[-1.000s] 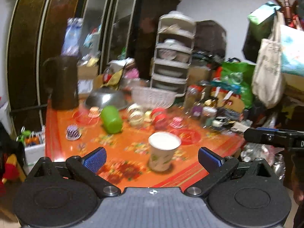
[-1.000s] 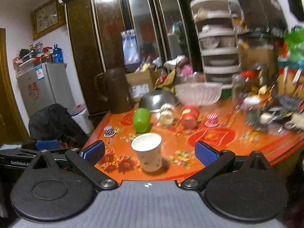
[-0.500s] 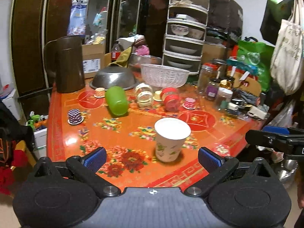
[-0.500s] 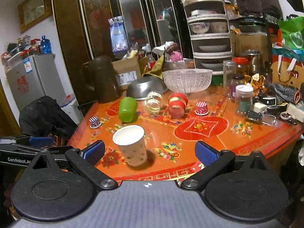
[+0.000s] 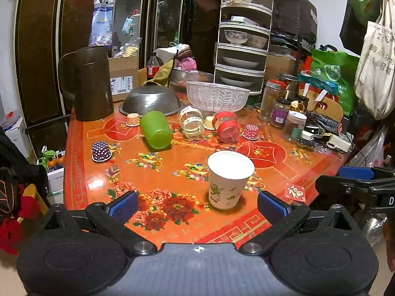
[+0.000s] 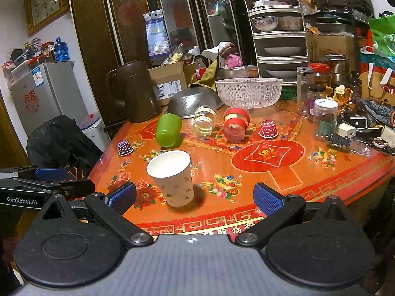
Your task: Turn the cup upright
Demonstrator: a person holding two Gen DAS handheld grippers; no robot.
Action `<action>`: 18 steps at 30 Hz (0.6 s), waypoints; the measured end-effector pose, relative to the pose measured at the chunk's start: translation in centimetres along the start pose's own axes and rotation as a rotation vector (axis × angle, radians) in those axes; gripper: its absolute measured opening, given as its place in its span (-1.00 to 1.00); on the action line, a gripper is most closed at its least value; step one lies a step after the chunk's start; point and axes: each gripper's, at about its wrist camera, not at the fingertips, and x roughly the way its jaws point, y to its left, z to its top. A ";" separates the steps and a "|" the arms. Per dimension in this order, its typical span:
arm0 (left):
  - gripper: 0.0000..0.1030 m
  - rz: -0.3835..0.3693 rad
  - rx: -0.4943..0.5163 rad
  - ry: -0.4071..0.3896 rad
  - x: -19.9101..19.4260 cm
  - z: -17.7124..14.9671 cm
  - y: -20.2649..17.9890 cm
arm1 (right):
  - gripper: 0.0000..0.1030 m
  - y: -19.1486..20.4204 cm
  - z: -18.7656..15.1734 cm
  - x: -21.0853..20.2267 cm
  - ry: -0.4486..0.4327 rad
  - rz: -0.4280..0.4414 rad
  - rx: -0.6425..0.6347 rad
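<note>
Paper cup (image 5: 230, 180) stands upright mid-frame, both your left gripper (image 5: 197, 203) and right gripper (image 6: 195, 198) spread wide and empty, so a careless nudge topples it.

"GenRobot.AI" is printed in white on the left tool (image 6: 47, 181).

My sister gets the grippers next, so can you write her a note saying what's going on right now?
Left gripper: open, holding nothing, pulled back at the table's near edge.
Right gripper: open, holding nothing, also back from the table.
White paper cup with green leaf print: stands upright, mouth up, near the front of the orange flowered table. That one looks done.
Green plastic cup, clear glass jar and red-banded jar lie on their sides further back; flip them if they count.
</note>
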 end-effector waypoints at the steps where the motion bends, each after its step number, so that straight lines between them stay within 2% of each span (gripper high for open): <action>1: 1.00 -0.002 0.002 0.000 0.0 0.0 0.0 | 0.98 0.0 0.0 0.0 -0.002 0.003 -0.001; 18: 1.00 -0.015 -0.001 0.001 0.2 -0.1 -0.3 | 0.98 0.2 0.1 0.1 -0.008 0.016 -0.013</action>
